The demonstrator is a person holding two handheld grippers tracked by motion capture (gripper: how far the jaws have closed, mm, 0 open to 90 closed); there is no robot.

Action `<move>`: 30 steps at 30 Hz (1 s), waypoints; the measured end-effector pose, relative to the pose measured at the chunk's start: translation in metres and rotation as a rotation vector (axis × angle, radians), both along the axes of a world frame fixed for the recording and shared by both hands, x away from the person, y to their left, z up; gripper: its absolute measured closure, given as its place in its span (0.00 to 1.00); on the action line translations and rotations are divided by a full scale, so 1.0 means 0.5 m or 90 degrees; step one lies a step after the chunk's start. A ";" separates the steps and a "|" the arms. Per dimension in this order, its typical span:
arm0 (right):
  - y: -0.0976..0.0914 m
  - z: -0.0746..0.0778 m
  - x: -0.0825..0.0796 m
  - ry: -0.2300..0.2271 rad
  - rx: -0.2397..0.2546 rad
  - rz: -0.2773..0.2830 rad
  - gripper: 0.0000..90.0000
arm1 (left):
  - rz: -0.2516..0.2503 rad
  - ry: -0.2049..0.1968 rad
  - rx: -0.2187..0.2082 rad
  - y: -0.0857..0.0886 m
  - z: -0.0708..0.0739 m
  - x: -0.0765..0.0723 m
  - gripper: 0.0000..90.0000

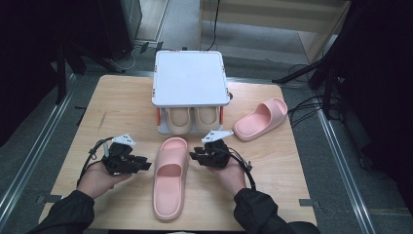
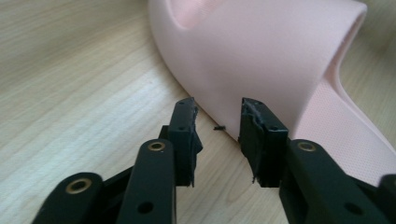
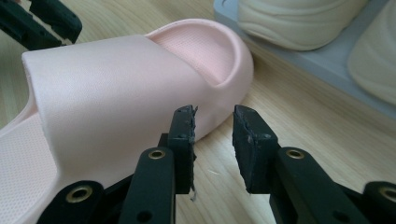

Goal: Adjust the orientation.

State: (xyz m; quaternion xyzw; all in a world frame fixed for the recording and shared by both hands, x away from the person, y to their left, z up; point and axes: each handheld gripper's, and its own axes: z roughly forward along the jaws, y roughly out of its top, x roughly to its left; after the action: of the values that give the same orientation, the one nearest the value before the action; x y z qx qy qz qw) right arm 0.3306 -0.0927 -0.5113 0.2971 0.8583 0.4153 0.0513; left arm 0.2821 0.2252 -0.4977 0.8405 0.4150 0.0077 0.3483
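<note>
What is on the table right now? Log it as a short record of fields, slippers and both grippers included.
surface: wooden table
near slipper: pink slipper lying between the two grippers, toe toward the rack
far slipper: second pink slipper to the right of the rack
rack: white-topped shoe rack, with a beige pair on its lower shelf
left gripper: jaws open, beside the near slipper's strap, nothing held
right gripper: jaws open, at the slipper's other side, nothing held

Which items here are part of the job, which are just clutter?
In play:
- near pink slipper, between the grippers
- left gripper, open
- right gripper, open

Lying about:
- far pink slipper
- white rack
- beige slippers under it
</note>
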 end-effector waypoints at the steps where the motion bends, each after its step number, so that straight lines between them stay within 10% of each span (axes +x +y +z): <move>1: -0.003 0.004 -0.001 -0.002 0.000 -0.001 0.76 | 0.005 -0.002 -0.001 0.001 0.000 0.002 0.68; 30: -0.260 0.080 0.033 -0.005 0.051 -0.159 0.52 | 0.011 -0.012 -0.013 0.013 0.020 0.036 0.55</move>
State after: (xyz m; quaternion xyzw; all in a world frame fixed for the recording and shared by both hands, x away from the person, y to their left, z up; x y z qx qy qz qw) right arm 0.3471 -0.2225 -0.4714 0.4021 0.7970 0.4407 0.0941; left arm 0.3000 0.2316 -0.4878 0.8332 0.4188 0.0140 0.3607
